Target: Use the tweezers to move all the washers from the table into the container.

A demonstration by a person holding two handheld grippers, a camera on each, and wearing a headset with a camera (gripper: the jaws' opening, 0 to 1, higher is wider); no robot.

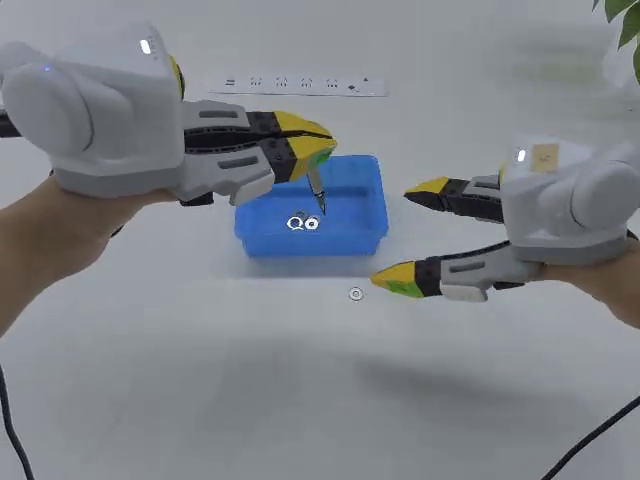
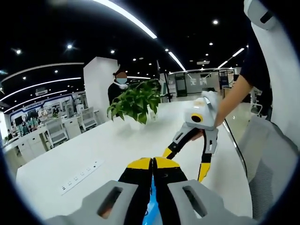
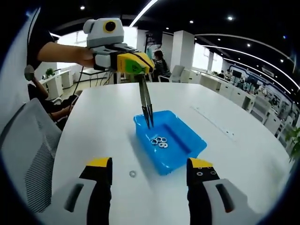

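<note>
A blue container (image 1: 350,175) sits mid-table with several washers (image 1: 303,223) lying in it. My left gripper (image 1: 318,145) hovers over the container's left part, shut on metal tweezers (image 1: 316,190) that point down into it; the tweezer tips are above the washers and hold nothing that I can make out. One washer (image 1: 356,293) lies on the white table just in front of the container. My right gripper (image 1: 395,233) is open and empty to the right of the container. In the right gripper view the tweezers (image 3: 146,105) hang over the container (image 3: 187,140), with the loose washer (image 3: 132,174) nearer.
A white power strip (image 1: 300,85) lies behind the container. A green plant (image 1: 625,30) stands at the far right corner. Chairs and seated people (image 3: 51,101) are beyond the table edge. Cables hang at the near corners.
</note>
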